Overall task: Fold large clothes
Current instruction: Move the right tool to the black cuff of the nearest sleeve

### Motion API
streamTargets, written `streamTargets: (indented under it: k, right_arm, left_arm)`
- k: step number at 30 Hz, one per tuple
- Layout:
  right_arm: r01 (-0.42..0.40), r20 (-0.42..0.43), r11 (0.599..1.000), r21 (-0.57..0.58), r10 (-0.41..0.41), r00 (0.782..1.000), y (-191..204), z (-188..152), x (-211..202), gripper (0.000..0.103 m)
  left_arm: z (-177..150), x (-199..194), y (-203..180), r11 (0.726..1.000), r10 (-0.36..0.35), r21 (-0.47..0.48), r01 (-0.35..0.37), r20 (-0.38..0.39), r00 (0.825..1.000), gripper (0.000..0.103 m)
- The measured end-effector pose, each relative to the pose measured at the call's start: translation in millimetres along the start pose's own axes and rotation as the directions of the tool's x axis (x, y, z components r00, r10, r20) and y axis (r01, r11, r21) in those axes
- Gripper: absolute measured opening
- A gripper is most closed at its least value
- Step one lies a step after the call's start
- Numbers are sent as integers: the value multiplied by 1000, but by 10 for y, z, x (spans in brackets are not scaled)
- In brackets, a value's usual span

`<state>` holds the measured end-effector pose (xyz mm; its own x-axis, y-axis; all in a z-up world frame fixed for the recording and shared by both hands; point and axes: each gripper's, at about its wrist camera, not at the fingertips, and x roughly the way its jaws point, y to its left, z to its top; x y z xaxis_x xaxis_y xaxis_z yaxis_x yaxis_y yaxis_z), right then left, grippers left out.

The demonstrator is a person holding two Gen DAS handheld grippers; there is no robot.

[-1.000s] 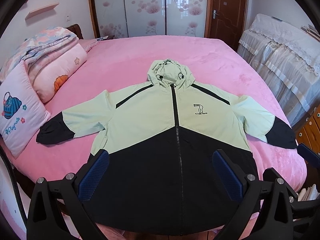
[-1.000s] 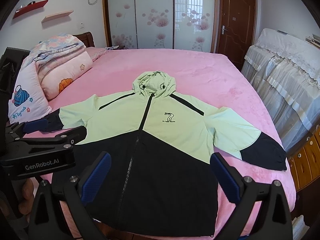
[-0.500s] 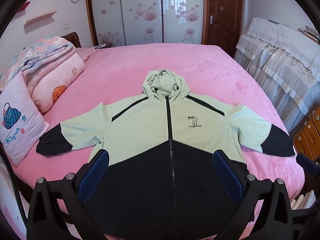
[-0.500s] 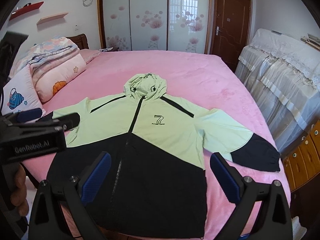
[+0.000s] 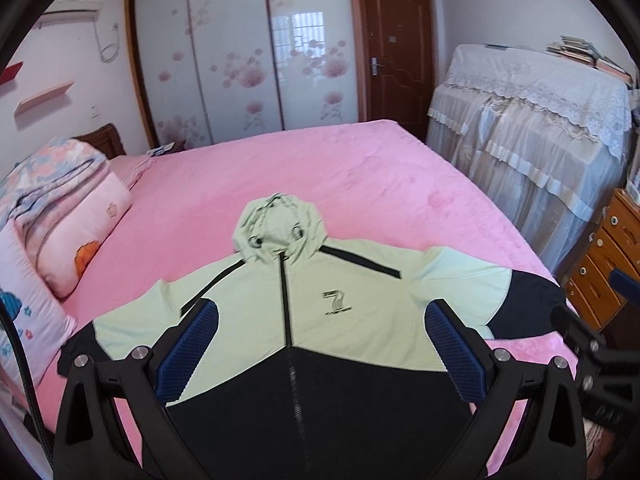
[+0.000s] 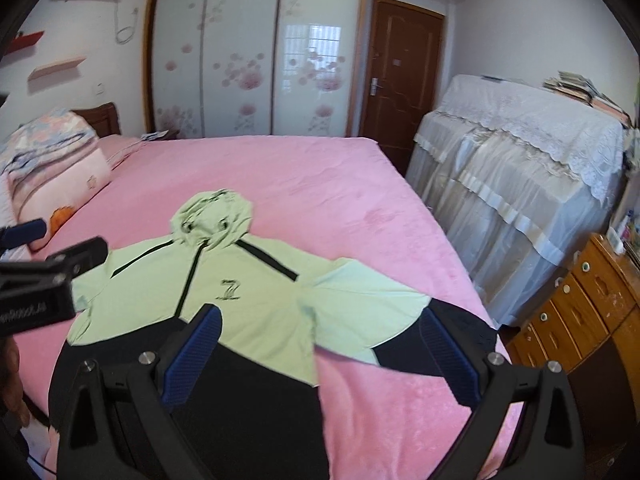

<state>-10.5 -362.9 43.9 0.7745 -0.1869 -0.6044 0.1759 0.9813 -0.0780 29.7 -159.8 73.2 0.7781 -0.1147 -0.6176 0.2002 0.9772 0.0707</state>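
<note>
A hooded jacket (image 5: 344,320), pale green above and black below, lies flat and zipped on the pink bed (image 5: 360,168), sleeves spread, hood pointing away. It also shows in the right wrist view (image 6: 256,304). My left gripper (image 5: 320,344) is open and empty, hovering above the jacket's chest. My right gripper (image 6: 320,356) is open and empty, above the jacket's right side near the right sleeve (image 6: 400,320). The left gripper's body (image 6: 44,280) shows at the left edge of the right wrist view.
Pillows and a folded quilt (image 5: 60,216) lie at the bed's left. A lace-covered piece of furniture (image 5: 532,128) and a wooden drawer chest (image 5: 600,264) stand to the right. Wardrobe doors (image 5: 240,60) and a brown door (image 5: 396,52) are at the far wall.
Both grippers have tilted upward and moved forward, so more of the room shows. The right gripper has shifted rightward toward the right sleeve. The jacket has not moved.
</note>
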Motion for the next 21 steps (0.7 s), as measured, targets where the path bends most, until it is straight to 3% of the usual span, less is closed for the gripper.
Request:
streamTargets:
  k: [9, 14, 21]
  right_arm:
    - [157, -80, 968, 198, -144, 986, -981, -2, 639, 100]
    - [206, -144, 937, 284, -171, 975, -1367, -81, 895, 100]
    - [284, -263, 878, 386, -191, 946, -1888, -360, 1394, 100]
  left_arm:
    - [139, 543, -836, 989, -116, 100, 113, 27, 993, 102]
    - [135, 838, -1246, 969, -218, 119, 214, 17, 976, 102]
    - [141, 1366, -1770, 964, -238, 114, 240, -29, 971, 102]
